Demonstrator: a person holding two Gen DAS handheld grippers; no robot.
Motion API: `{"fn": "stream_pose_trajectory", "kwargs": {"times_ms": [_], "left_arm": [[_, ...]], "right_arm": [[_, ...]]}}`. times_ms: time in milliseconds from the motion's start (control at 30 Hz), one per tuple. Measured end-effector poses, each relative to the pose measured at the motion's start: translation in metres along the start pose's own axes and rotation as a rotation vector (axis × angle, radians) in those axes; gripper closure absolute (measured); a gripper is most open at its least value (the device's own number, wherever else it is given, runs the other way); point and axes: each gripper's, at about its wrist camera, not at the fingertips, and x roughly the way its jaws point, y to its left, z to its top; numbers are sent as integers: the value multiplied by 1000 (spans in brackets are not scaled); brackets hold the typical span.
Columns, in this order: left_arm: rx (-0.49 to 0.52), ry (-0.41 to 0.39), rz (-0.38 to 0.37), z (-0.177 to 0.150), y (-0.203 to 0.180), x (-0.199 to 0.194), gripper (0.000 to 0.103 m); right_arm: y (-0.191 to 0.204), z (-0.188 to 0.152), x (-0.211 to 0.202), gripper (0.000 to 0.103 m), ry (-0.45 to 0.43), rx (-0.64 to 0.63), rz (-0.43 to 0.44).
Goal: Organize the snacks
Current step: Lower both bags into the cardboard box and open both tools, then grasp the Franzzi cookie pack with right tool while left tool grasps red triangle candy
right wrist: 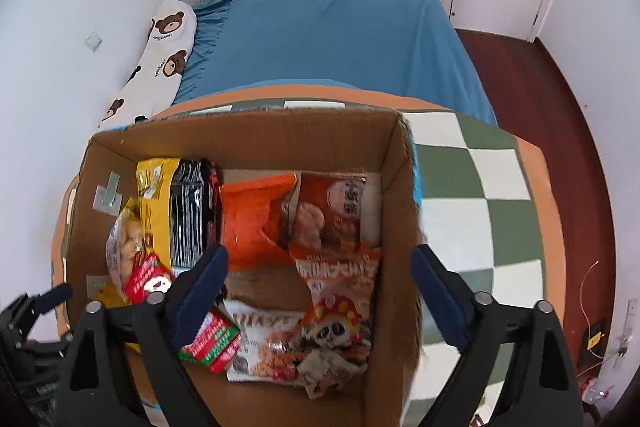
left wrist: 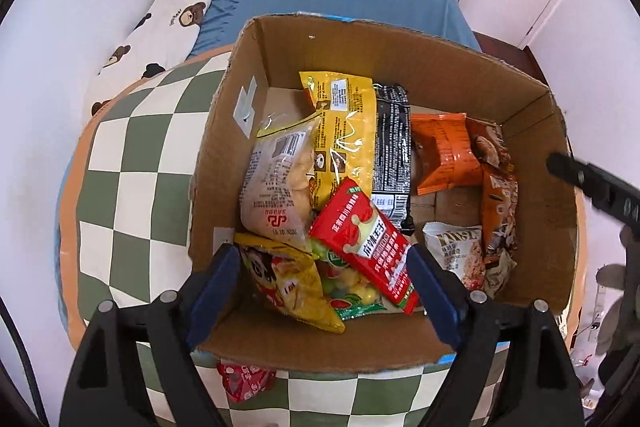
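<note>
- So the snacks are basically all in the cardboard box [left wrist: 224,155], which sits on a green-and-white checkered cushion [left wrist: 120,163] at the foot of a bed with a blue sheet [right wrist: 320,39]. Makes sense as a spot: the box is open-topped, so both grippers can just come in from above.
- Left side of the box is a pile: a pale bag of puffs [left wrist: 276,183], a yellow bag [left wrist: 344,131] and a black-striped pack [left wrist: 394,155] lean on each other, with a red packet [left wrist: 366,243] lying slanted across the top. Looks dropped in rather than lined up.
- Right side has an orange pack [right wrist: 256,219], a long panda-print bag [right wrist: 340,291] and a white oat-bar wrapper [right wrist: 264,339] lying flat on the bottom.
- One red-and-white candy bag [left wrist: 244,379] is outside the box, on the cushion against the near wall. I'd guess that one's not sorted yet.
- Left gripper [left wrist: 320,291] hangs over the near-left corner, fingers spread wide. The red packet and a yellow cartoon chip bag [left wrist: 288,283] sit between them in view, but the pads aren't pressing on anything, so it holds nothing.
- Right gripper [right wrist: 320,295] is also wide open, above the right half. Its right finger [right wrist: 436,291] looks to be outside the box wall. Nothing in its grip either.
</note>
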Motion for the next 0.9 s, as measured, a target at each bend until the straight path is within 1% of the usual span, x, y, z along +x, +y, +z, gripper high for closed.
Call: {"fn": "stream_pose_trajectory", "kwargs": {"times_ms": [100, 233, 333, 500, 567, 800, 833, 867, 900], "left_arm": [[6, -23, -12, -10, -4, -8, 18], [32, -74, -5, -27, -13, -24, 18], [41, -109, -16, -38, -19, -39, 18], [65, -189, -21, -55, -28, -71, 18], [72, -219, -22, -62, -31, -84, 18], [93, -292, -27, -81, -38, -118, 18], [96, -299, -30, -84, -39, -123, 17], [99, -301, -34, -86, -40, -126, 11], [99, -305, -24, -88, -41, -130, 10]], "right_arm": [[2, -26, -17, 5, -28, -24, -35], [2, -56, -37, 5, -43, -18, -36], [5, -76, -57, 5, -74, -12, -37], [12, -101, -94, 5, -143, -18, -57], [15, -109, -109, 5, -162, -16, -50], [25, -135, -152, 4, -244, -16, -60], [27, -138, -159, 4, -258, -22, -62], [29, -141, -162, 3, -267, -26, -62], [31, -144, -166, 3, -274, -29, -58]]}}
